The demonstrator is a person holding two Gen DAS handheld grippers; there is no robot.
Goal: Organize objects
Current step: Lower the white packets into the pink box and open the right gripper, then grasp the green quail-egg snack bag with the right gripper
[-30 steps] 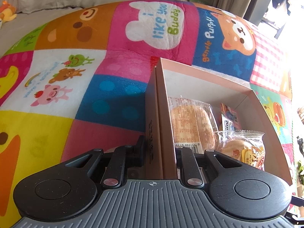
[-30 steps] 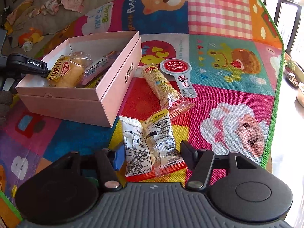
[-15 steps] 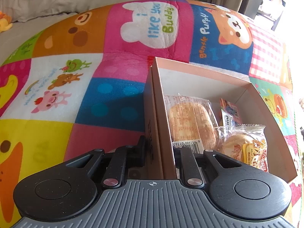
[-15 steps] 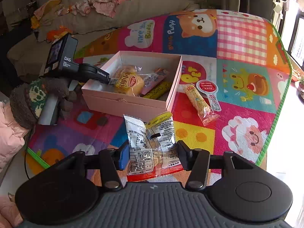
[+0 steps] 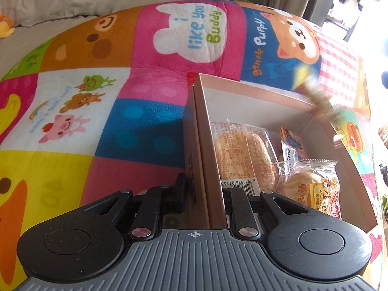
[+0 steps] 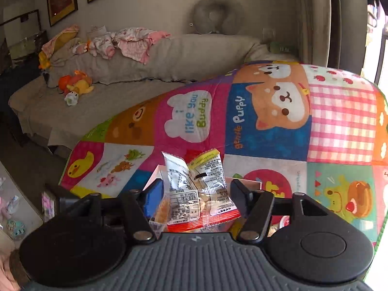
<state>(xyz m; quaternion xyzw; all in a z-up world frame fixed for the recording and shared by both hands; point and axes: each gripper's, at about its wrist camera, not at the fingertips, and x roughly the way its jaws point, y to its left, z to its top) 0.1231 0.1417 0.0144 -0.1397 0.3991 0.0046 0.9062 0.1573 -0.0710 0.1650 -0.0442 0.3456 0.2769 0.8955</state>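
Note:
My left gripper is shut on the near wall of the pink box, one finger outside and one inside. Inside the box lie a wrapped bread, a smaller wrapped bun and a blue-orange packet. My right gripper is shut on a clear snack packet with a red bottom edge, held up in the air above the box, whose pink rim shows just below. The same packet appears as a blur over the box's far right corner in the left wrist view.
The box sits on a colourful cartoon play mat. A grey sofa with clothes and plush toys stands behind the mat. A window with bright light lies to the right.
My right gripper has risen and moved over the box with the snack packet, tilting up so the sofa fills its view. The left gripper still holds the box wall.

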